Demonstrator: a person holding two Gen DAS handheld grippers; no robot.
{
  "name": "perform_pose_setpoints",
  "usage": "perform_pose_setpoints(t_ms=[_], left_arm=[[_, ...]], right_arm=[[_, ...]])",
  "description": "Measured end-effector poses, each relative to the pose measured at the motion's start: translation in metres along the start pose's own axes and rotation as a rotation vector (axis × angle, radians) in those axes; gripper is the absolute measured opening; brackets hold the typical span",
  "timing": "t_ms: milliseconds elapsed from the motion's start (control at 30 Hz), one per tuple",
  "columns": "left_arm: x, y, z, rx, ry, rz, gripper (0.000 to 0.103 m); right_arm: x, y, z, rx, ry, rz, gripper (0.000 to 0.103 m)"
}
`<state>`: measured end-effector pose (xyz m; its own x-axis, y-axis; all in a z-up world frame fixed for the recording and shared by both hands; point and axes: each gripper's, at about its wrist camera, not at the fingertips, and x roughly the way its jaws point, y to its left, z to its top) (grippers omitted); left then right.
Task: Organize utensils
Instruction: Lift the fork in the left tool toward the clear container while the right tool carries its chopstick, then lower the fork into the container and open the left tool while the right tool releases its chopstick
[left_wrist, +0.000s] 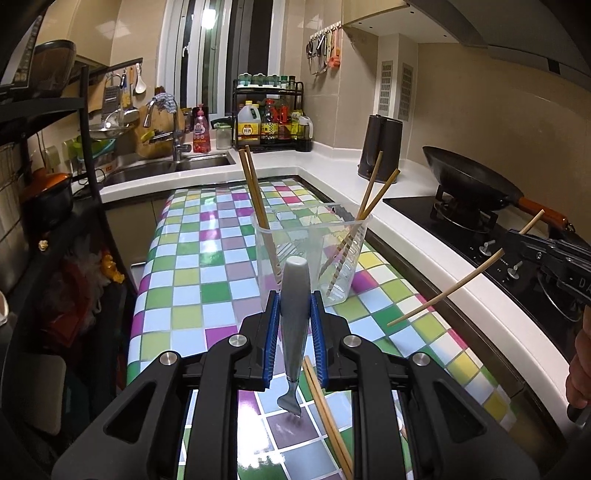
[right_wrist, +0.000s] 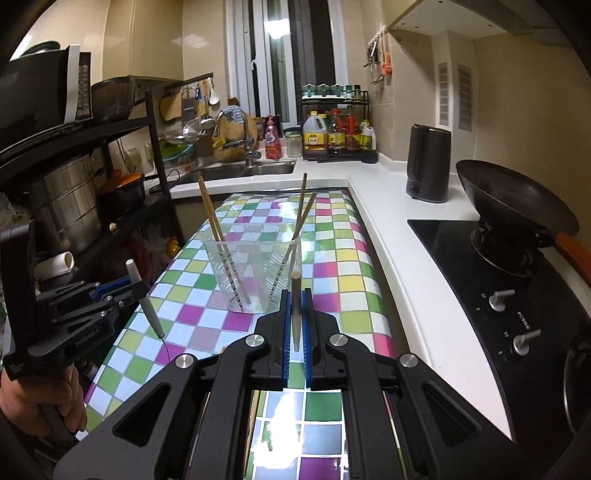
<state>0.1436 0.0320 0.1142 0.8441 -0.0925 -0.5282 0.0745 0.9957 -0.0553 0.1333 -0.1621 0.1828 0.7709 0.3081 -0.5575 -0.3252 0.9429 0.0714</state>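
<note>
Clamped between the blue pads of my left gripper is a grey-handled fork, handle end pointing up and away, tines hanging down over the checkered tabletop. My right gripper is pinched tight on a single wooden chopstick; from the left wrist view that stick runs slantwise, well to the right of the clear plastic cup.

That cup is my landmark. It stands upright on the checkered top just beyond both sets of jaws, and it already holds two chopsticks leaning against its left wall and two more crossed at its right. Nearer to me than the cup, a loose pair of chopsticks lies flat on the tabletop just right of the fork's tines.

I judge the step in hand to be the carry: both utensils are picked up and held clear of the surface, neither yet over the cup's rim.

Next, each piece needs bringing above the cup's opening and tipping steeper so its lower end goes in first. The middle of the cup looks free, so I should aim there to avoid knocking the sticks already leaning inside, and let go one hand at a time. The loose pair remains for later.
</note>
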Motion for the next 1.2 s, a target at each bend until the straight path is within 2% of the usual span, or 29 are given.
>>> perform_pose_setpoints(t_ms=[200,767,900,1000,1200], left_arm=[[-0.004,-0.002,0.011,-0.009,0.006,-0.013,0.017],[-0.010,-0.008,0.030,-0.030,0.023,-0.041,0.017],[-0.016,-0.006,0.051,-0.022,0.017,-0.053,0.017],[-0.021,0.000,0.077,-0.023,0.006,-0.082,0.017],[-0.020,0.012,0.133,-0.045,-0.045,-0.131,0.017]], right_arm=[[0.008,0.002,0.010,-0.024,0.071,0.017,0.006],[0.007,0.006,0.036,-0.036,0.115,0.044,0.006],[-0.002,0.012,0.065,-0.052,0.085,0.066,0.006],[-0.009,0.019,0.090,-0.071,0.050,0.091,0.006],[-0.008,0.033,0.145,-0.102,-0.037,0.088,0.006]])
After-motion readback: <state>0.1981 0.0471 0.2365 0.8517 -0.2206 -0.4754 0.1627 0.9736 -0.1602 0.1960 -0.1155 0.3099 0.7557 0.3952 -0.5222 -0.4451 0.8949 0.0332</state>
